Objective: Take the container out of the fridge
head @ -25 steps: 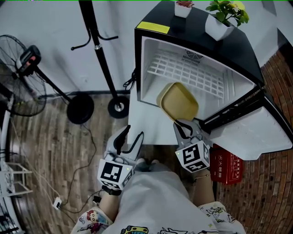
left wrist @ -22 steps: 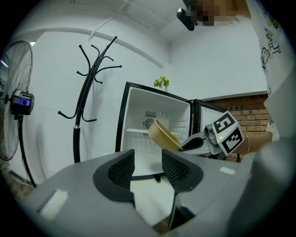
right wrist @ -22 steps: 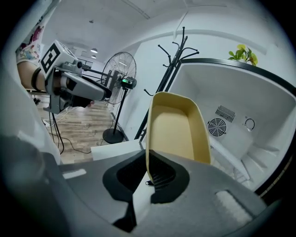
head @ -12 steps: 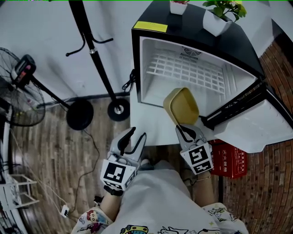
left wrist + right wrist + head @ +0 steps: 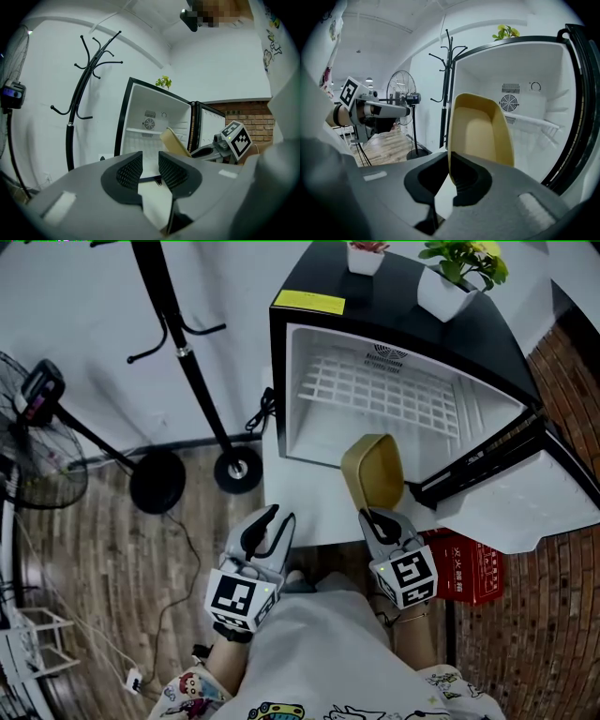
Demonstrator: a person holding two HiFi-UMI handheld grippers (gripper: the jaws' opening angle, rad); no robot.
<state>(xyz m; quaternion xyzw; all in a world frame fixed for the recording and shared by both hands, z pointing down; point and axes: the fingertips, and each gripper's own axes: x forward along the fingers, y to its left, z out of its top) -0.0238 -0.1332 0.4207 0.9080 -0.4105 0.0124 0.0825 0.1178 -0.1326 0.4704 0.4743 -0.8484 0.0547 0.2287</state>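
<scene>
The right gripper [image 5: 380, 518] is clamped tight on the near rim of the mustard-yellow, round-cornered plastic container [image 5: 373, 470], the thin wall pinched between its dark pads, as the right gripper view [image 5: 449, 176] shows plainly. A second ago the container [image 5: 480, 129] lay tilted with its broad hollow facing up towards the head camera. Now it is rolled onto its edge, so from above it looks narrower and stands more upright, and it has come a little nearer to the person. It hangs in the air at the open mouth of the small black fridge [image 5: 450, 334] with the white inside, in front of the white wire shelf [image 5: 384, 390] and not touching it. The fridge door [image 5: 534, 512] stands swung out to the right as before. The left gripper [image 5: 272, 521] is held level beside the right one, well apart from the container. Its jaws have just been closing and are now narrower than a second ago, yet a gap is left between the ribbed pads with nothing in it, as the left gripper view [image 5: 150, 164] shows. The black coat stand [image 5: 187, 362] and the red box [image 5: 464, 568] on the wooden floor keep their places.
</scene>
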